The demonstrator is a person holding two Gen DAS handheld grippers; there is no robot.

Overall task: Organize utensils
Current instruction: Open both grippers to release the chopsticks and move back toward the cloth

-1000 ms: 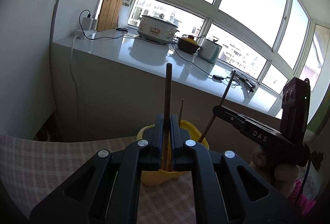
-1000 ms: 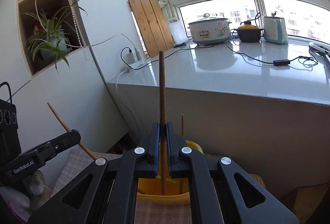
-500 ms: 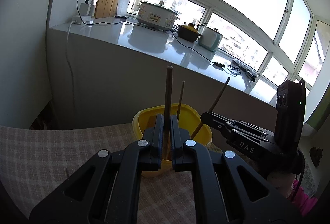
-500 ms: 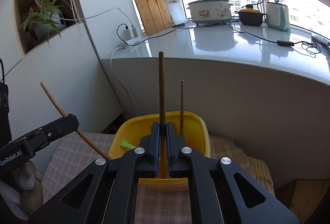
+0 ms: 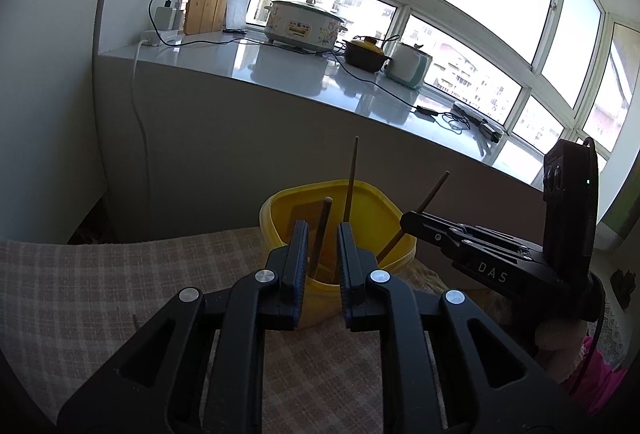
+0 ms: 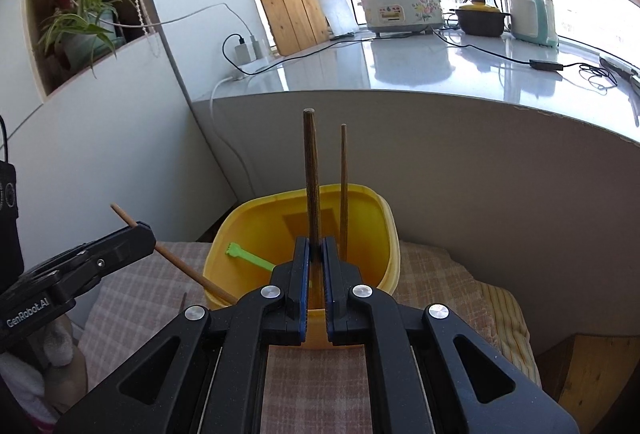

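- Left gripper [image 5: 322, 254] has its jaws parted around a dark chopstick [image 5: 321, 234], apparently not touching it; its lower end sits in the yellow tub [image 5: 276, 212].
- Right gripper [image 6: 316, 274] is clamped on another dark chopstick [image 6: 310, 178], upright over the tub.
- Thin stick [image 6: 343, 190] stands just beyond.
- Cooker [image 6: 402, 10] sits on the far counter [image 6: 440, 74].

home balcony kitchen | rice cooker [image 6: 402, 10], kettle [image 6: 534, 19] (sunlit sill)
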